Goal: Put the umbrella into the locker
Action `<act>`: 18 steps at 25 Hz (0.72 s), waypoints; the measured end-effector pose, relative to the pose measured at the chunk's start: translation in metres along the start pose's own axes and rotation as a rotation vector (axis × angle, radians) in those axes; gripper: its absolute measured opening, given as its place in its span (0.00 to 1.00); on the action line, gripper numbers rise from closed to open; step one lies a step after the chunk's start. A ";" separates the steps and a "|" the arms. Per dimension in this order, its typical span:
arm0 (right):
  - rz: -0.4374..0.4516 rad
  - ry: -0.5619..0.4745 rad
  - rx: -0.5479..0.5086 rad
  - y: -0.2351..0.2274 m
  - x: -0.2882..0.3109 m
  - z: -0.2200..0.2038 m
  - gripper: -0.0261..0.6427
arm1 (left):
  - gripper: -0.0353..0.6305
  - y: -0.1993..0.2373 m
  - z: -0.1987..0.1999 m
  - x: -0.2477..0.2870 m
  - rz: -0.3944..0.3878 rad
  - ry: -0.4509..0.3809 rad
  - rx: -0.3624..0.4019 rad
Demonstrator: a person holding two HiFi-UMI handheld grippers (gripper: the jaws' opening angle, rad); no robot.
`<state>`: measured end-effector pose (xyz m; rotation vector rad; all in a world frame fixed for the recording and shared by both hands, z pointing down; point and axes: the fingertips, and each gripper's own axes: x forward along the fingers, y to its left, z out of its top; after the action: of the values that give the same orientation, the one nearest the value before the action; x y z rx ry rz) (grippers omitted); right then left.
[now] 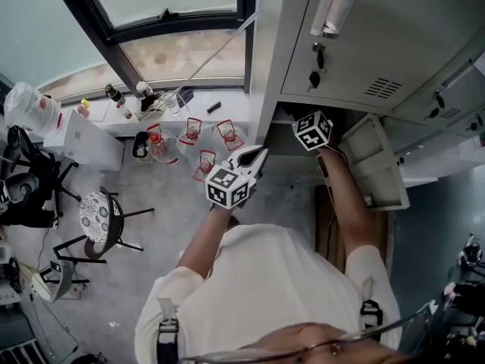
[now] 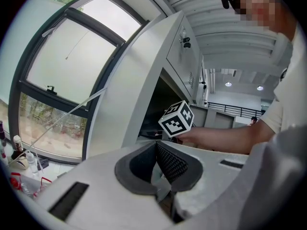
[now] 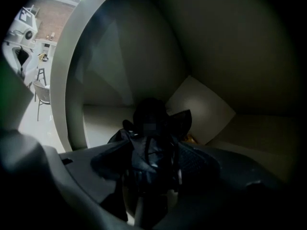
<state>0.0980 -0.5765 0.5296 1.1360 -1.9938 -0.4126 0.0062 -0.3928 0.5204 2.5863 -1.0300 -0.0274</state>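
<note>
The dark folded umbrella (image 3: 152, 145) lies inside the open locker compartment (image 3: 120, 111), its fabric bunched between the jaws of my right gripper (image 3: 154, 163). The jaws stand wide and the right pad's ribbed face shows bare beside the cloth, so they look open around it; the view is very dark. In the head view only that gripper's marker cube (image 1: 313, 130) shows, at the compartment's mouth, with the forearm reaching in. My left gripper (image 1: 258, 156) hovers shut and empty just left of the locker (image 1: 379, 44); its view shows the tips (image 2: 156, 146) meeting.
The compartment's door (image 1: 370, 164) hangs open to the right of my arm. Left of the locker is a window sill (image 1: 189, 112) with bottles and cups. A round patterned stool (image 1: 98, 217) and a white box (image 1: 79, 139) stand on the floor below.
</note>
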 end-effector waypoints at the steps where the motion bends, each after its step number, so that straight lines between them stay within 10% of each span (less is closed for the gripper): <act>1: -0.009 -0.007 0.004 -0.002 -0.003 0.001 0.52 | 0.06 0.000 0.000 0.000 -0.001 0.002 0.001; 18: -0.064 -0.115 -0.014 0.010 -0.071 0.007 0.57 | 0.06 -0.033 -0.014 0.000 -0.024 0.036 0.014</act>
<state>0.1071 -0.5129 0.4974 1.1934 -2.0539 -0.5346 0.0300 -0.3663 0.5230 2.6021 -0.9899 0.0198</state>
